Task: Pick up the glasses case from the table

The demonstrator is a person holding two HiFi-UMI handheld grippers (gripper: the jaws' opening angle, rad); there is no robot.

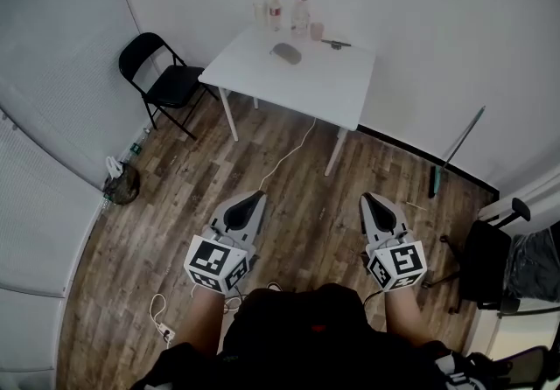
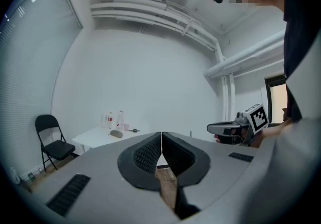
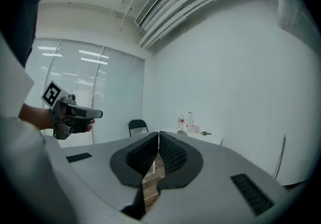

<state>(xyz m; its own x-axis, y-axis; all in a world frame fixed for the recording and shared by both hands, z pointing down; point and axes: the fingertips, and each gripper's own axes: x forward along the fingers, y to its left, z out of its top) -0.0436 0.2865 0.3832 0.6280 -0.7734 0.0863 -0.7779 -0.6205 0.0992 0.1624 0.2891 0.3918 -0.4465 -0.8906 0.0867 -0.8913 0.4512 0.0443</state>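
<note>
A grey oval glasses case [image 1: 286, 52] lies on the white table [image 1: 324, 87] at the far side of the room, also small in the left gripper view [image 2: 116, 133]. My left gripper [image 1: 254, 197] and right gripper [image 1: 368, 199] are held level over the wooden floor, well short of the table. Both are shut, their dark ribbed pads meeting with nothing between them, as seen at the left gripper [image 2: 161, 133] and the right gripper [image 3: 158, 133] in their own views. The case is hidden behind the jaws in the right gripper view.
Bottles [image 1: 300, 15], a pink cup [image 1: 316, 31] and a dark tool [image 1: 336, 44] stand at the table's back edge. A black folding chair [image 1: 162, 78] is left of the table. A white cable [image 1: 284, 156] runs across the floor. A broom [image 1: 455, 152] leans at the right wall beside another chair [image 1: 486, 266].
</note>
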